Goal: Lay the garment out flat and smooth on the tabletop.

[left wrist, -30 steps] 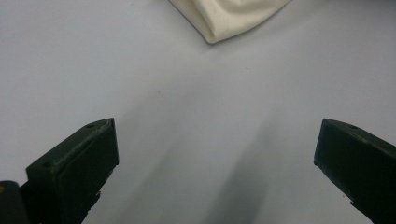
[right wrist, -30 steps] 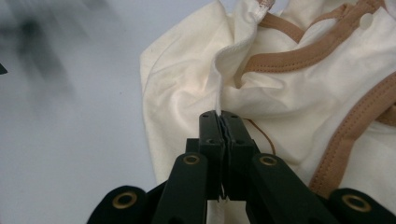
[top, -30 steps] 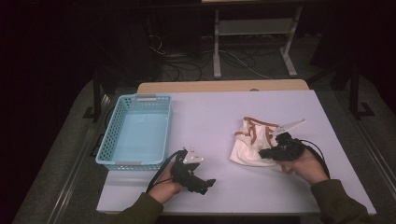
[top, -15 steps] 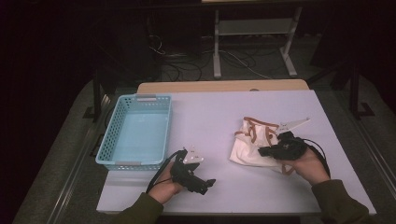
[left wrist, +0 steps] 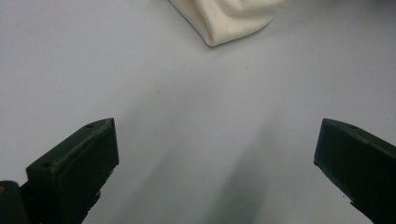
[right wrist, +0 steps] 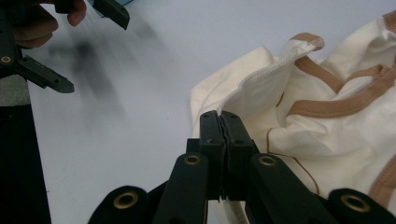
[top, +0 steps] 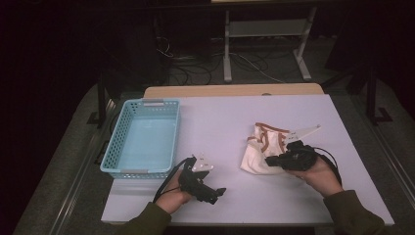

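From up high the cream garment [top: 262, 147] is lying bunched toward the table's [top: 220, 117] right edge with the right gripper [top: 270, 160] sitting on it, the left gripper view has its jaws spreading wide over bare tabletop, and the right gripper view is showing jaws pinching the cloth's edge.

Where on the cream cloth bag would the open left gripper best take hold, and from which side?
Probably the bag's bare near-left corner, approached from the left across the table. That corner lies flat and free, pointing toward the left gripper, whose jaws stand wide open. The right gripper is shut at the bag's near edge, and the tan straps lie bunched farther back.
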A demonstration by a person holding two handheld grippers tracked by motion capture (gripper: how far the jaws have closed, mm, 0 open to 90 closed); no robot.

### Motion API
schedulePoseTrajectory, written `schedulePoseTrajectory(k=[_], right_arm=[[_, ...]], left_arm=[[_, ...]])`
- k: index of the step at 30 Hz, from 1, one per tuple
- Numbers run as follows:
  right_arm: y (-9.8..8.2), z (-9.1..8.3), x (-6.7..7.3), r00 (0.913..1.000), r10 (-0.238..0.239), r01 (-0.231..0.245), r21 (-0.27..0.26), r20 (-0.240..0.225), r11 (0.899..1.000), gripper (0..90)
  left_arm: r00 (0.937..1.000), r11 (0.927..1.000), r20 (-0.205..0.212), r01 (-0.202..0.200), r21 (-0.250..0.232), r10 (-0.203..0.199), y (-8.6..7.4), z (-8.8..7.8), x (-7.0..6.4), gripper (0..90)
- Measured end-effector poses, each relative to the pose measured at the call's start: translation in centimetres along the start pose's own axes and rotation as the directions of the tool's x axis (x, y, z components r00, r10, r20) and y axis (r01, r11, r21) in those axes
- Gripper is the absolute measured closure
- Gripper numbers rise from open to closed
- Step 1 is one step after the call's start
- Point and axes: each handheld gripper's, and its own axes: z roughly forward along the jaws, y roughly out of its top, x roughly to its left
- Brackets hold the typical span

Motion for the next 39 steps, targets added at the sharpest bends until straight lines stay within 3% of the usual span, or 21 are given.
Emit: schedulePoseTrajectory(k=[21, 39], right_arm=[[-0.6, 1.1, 2.5, 0.9975, -0.047, 0.05, 0.054, -0.052, 0.997, 87.2], [-2.4, 2.0, 3.2, 0.9958, -0.054, 0.063, 0.129, -0.074, 0.99, 87.2]], left_arm=[[1.0, 1.0, 0.002, 0.006, -0.003, -0.006, 0.0, 0.0, 0.0, 0.0], [1.0, 1.0, 0.002, 0.002, -0.002, -0.002, 0.0, 0.0, 0.0, 0.0]])
